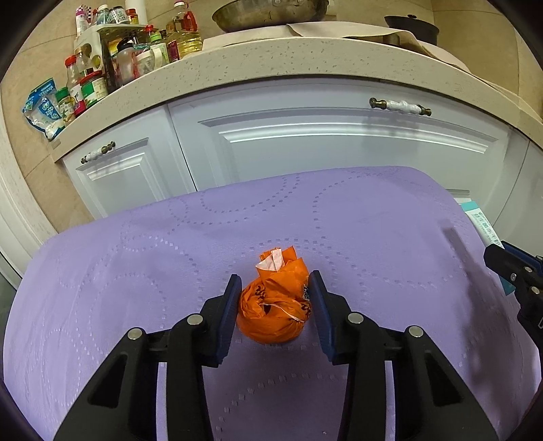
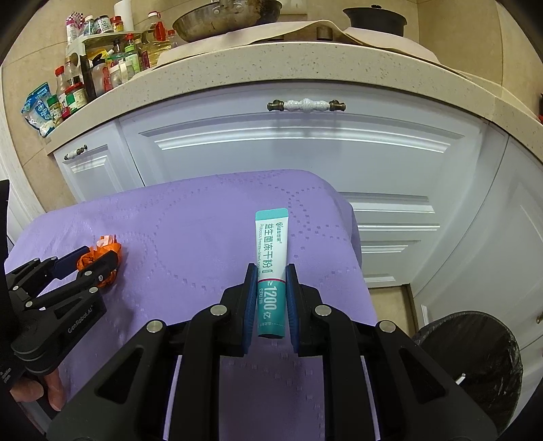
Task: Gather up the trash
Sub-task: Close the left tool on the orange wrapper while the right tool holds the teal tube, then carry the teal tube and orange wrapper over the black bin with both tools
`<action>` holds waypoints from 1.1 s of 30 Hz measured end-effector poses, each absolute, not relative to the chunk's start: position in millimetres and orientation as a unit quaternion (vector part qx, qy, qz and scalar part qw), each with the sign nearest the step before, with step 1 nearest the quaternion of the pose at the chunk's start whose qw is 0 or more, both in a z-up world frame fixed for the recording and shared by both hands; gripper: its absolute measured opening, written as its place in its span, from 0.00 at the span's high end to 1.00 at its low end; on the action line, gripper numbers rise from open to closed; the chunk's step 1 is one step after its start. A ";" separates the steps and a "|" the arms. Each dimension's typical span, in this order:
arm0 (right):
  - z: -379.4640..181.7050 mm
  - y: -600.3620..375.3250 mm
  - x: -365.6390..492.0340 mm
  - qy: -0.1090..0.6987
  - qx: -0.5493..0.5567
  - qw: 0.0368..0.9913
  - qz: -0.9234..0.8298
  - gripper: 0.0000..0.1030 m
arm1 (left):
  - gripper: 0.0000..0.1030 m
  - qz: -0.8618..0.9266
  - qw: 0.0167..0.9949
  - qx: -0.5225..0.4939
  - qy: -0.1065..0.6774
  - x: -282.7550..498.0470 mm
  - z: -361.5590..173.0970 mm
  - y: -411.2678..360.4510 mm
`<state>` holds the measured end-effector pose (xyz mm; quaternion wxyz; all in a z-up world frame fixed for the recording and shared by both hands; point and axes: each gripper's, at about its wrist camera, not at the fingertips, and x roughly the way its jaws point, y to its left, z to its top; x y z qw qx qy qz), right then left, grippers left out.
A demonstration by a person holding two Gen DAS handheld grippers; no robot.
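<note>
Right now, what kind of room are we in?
Most likely a home kitchen: a speckled countertop holds sauce bottles and a big wok, with white cabinet doors underneath.

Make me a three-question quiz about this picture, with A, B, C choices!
1. Where is the bin?
A. on the counter
B. on the floor, right of the purple cloth
C. on the cloth

2. What colour is the crumpled bag?
A. orange
B. green
C. white

3. What do the right tongs hold?
A. nothing
B. a bottle
C. a teal sachet

Answers: 1 B, it stands low beside the cloth; 2 A, orange between the left tongs; 3 C, pinched between the pads.
</note>
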<state>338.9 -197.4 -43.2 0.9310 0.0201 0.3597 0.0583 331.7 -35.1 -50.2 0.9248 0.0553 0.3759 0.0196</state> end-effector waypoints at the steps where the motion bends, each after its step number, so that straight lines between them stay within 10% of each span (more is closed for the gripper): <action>1: -43.5 -197.3 338.8 0.360 0.020 0.931 0.058 0.84 | 0.60 0.019 0.925 0.056 0.375 330.8 -49.8 -35.2; 33: -38.4 -172.7 215.0 0.355 0.032 0.930 0.091 0.84 | 0.61 0.027 0.935 0.033 0.352 204.9 -34.7 -14.9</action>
